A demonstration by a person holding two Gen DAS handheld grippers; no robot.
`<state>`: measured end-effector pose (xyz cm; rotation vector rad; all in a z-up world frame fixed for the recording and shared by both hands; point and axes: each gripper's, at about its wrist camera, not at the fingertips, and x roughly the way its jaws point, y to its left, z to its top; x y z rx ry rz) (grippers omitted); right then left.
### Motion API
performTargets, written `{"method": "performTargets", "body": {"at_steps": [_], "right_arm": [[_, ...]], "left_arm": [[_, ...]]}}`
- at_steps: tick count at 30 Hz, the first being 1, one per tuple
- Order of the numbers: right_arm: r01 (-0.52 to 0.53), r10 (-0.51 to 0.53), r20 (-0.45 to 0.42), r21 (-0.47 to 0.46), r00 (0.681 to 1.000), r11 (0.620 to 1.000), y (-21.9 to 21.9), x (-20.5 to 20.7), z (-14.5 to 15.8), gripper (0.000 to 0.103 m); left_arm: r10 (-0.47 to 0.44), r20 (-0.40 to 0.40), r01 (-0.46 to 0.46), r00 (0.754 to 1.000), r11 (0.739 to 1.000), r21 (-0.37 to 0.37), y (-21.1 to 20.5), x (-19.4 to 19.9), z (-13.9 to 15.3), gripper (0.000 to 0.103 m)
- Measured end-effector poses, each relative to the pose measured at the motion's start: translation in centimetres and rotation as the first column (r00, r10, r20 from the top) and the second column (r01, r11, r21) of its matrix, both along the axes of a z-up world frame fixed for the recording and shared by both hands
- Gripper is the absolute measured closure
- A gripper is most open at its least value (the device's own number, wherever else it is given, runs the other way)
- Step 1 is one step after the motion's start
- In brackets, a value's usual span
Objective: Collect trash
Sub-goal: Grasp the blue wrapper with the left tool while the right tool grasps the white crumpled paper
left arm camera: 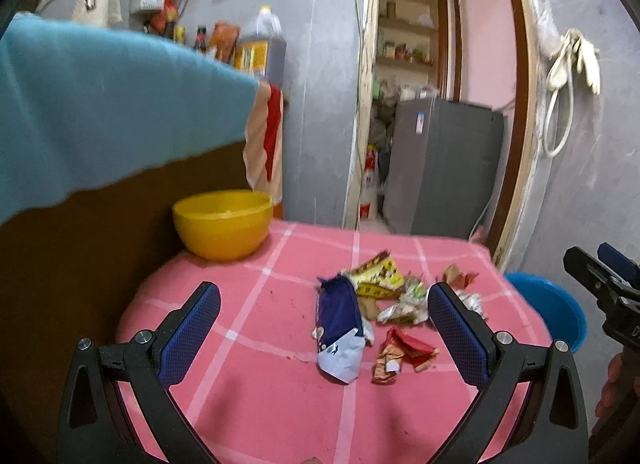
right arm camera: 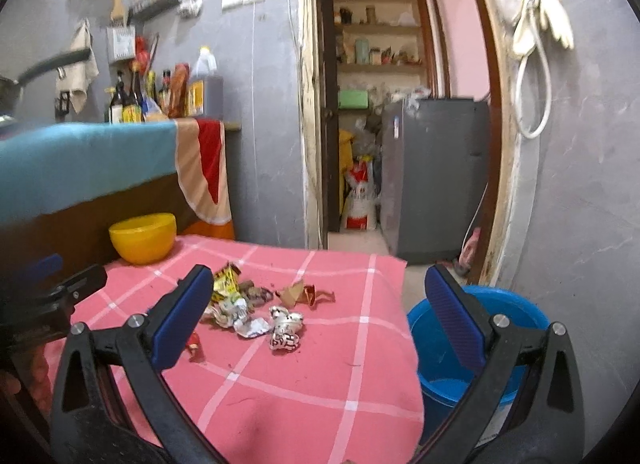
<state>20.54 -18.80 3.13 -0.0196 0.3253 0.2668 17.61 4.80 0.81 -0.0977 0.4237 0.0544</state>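
Several crumpled wrappers lie in a pile on the pink checked tablecloth [left arm camera: 256, 396]: a blue and white packet [left arm camera: 340, 328], a yellow wrapper [left arm camera: 378, 276], a red wrapper [left arm camera: 404, 352] and silver foil pieces [right arm camera: 285, 329]. My left gripper [left arm camera: 325, 326] is open, its fingers on either side of the pile, just above the cloth. My right gripper [right arm camera: 318, 314] is open and empty, held above the table's right part, with one finger [right arm camera: 454, 318] over the blue bucket [right arm camera: 520, 312]. The right gripper also shows at the right edge of the left wrist view [left arm camera: 600, 280].
A yellow bowl [left arm camera: 222, 224] stands at the table's back left corner. The blue bucket [left arm camera: 556, 304] stands on the floor right of the table. A counter draped in blue cloth [left arm camera: 100, 104] rises at the left. A grey appliance [right arm camera: 436, 176] stands in the doorway behind.
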Motion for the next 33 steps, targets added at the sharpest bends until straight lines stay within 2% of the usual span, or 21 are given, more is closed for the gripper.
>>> {"method": "performTargets", "body": {"at_steps": [5, 8, 11, 16, 24, 31, 33], "right_arm": [[-0.032, 0.03, -0.105, -0.019, 0.994, 0.999, 0.7, 2.8, -1.8, 0.003], [-0.045, 0.037, -0.164, -0.041, 0.986, 0.998, 1.3, 4.2, -2.7, 0.014], [-0.068, 0.058, -0.235, -0.035, 0.97, 0.997, 1.5, 5.4, -3.5, 0.024], [-0.107, 0.089, -0.345, -0.036, 0.934, 0.994, 2.2, 7.3, -4.9, 0.039], [-0.18, 0.138, -0.457, -0.05, 0.879, 0.982, 3.9, 9.0, -6.6, 0.057], [-0.189, 0.15, -0.508, -0.027, 0.848, 0.982, 4.1, 10.1, -7.8, 0.081], [-0.191, 0.154, -0.509, -0.022, 0.847, 0.981, 4.0, 10.0, -7.9, 0.084]], "left_arm": [[-0.015, -0.117, 0.014, 0.993, 1.0, -0.011, 0.3, 2.5, -1.9, 0.002], [-0.033, -0.177, 0.028, 0.984, 0.999, -0.028, 0.4, 3.6, -2.8, 0.01], [-0.054, -0.225, 0.04, 0.973, 0.997, -0.066, 0.7, 4.4, -3.5, 0.019], [-0.086, -0.295, 0.055, 0.952, 0.992, -0.111, 0.9, 5.3, -4.4, 0.041], [-0.119, -0.349, 0.071, 0.93, 0.987, -0.147, 1.0, 5.6, -4.8, 0.067], [-0.114, -0.341, 0.066, 0.933, 0.987, -0.15, 1.3, 5.6, -4.4, 0.084], [-0.105, -0.346, 0.058, 0.932, 0.988, -0.142, 1.3, 5.5, -4.4, 0.088]]}}
